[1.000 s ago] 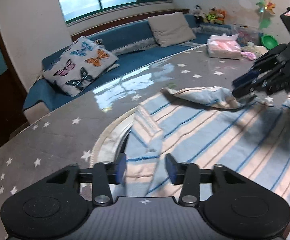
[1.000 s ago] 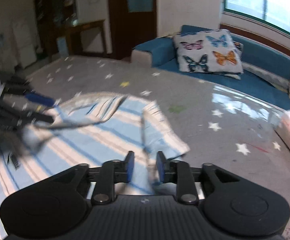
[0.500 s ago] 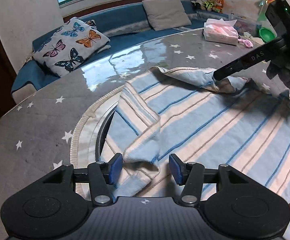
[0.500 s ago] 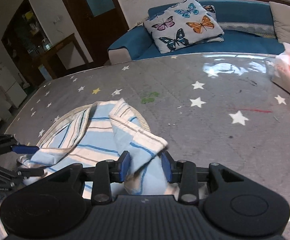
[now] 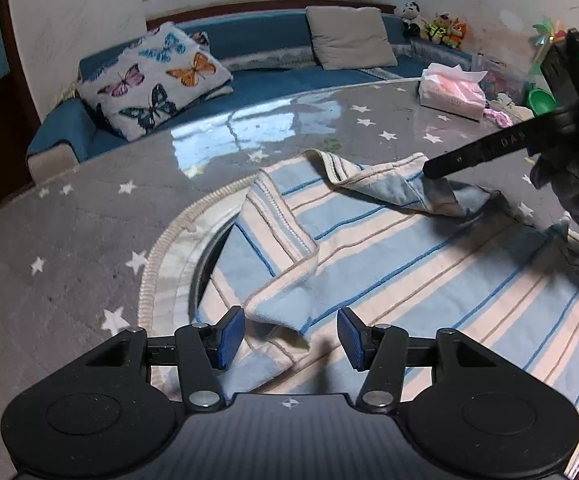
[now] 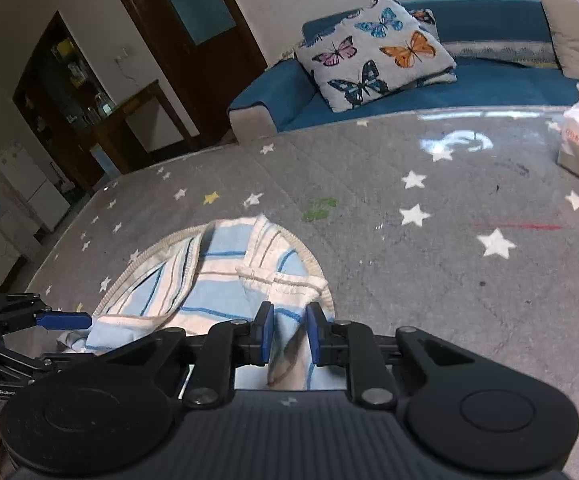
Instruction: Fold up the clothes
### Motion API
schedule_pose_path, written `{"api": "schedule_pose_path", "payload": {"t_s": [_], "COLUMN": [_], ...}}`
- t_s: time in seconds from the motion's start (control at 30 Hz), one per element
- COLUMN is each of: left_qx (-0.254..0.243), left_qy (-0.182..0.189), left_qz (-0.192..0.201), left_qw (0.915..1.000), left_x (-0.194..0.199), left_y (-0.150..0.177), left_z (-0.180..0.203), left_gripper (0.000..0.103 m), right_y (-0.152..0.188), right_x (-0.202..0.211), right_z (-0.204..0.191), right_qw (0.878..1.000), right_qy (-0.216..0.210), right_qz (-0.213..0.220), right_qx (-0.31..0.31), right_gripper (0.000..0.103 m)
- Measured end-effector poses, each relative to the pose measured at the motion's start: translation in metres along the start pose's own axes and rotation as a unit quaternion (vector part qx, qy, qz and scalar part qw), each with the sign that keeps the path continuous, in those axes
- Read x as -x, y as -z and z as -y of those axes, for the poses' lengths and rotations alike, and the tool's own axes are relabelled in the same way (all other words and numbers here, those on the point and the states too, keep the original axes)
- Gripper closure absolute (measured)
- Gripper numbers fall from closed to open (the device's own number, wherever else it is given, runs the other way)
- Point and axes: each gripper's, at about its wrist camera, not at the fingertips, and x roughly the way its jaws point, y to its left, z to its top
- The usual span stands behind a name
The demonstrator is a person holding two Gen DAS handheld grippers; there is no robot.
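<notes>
- The right gripper (image 6: 287, 334) has just been closing, and a fold of the striped shirt (image 5: 429, 276) stands between its blue pads (image 6: 266, 332); they look nearly pressed on the cloth, so I judge it a grip on the sleeve.
- The left gripper (image 5: 291, 338) stands released, its jaws apart, with a turned-over sleeve end lying loose between them at the bottom centre of the left view.
- The shirt lies spread on the counter (image 5: 69, 240), filling the lower right of the left view and the lower left of the right view.
- Risk: the right pads may hold only the top layer, so a lift would peel it and leave the fold crooked.
- Risk: if the left gripper shuts late, one side rises alone and the shirt skews.
- Room: bare counter runs wide to the upper left in the left view and to the right in the right view.
- Edges: a tissue pack (image 5: 451, 94) sits well apart at the upper right, near the counter's far edge; the two grippers work close over the same cloth and could foul each other.
</notes>
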Motion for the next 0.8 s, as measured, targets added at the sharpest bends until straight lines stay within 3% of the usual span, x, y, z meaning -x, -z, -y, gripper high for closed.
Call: {"api": "schedule_pose_path", "payload": {"t_s": [0.1, 0.17, 0.27, 0.4, 0.57, 0.8], "left_qx": [0.023, 0.035, 0.043, 0.019, 0.009, 0.038], "left_qy": [-0.011, -0.009, -0.008, -0.061, -0.133, -0.203], "left_qz": [-0.012, -0.015, -0.006, 0.027, 0.053, 0.025], "left_qw": [0.9996, 0.9992, 0.9990, 0.9976, 0.9896, 0.9781], "left_x": [-0.007, -0.009, -0.009, 0.000, 0.006, -0.025], "left_y": [-0.001, -0.001, -0.002, -0.008, -0.028, -0.041], "left_z": [-0.003, -0.006, -0.008, -0.010, -0.037, -0.092], "left_gripper": [0.055, 0.078, 0.093, 0.097, 0.098, 0.098], "right_y": [0.003, 0.004, 0.003, -0.005, -0.022, -0.044], "right_x": [-0.006, -0.007, -0.005, 0.004, 0.021, 0.003], "right_z": [-0.003, -0.006, -0.011, -0.013, 0.001, 0.032], "right_qw": [1.000, 1.000, 1.000, 0.999, 0.995, 0.986], "right_qy": [0.009, 0.005, 0.006, 0.026, 0.075, 0.152], "right_qz": [-0.005, -0.006, 0.001, 0.023, 0.060, 0.070], "right_qx": [0.005, 0.009, 0.023, 0.033, 0.027, 0.018], "right_gripper": [0.086, 0.087, 0.098, 0.101, 0.101, 0.102]}}
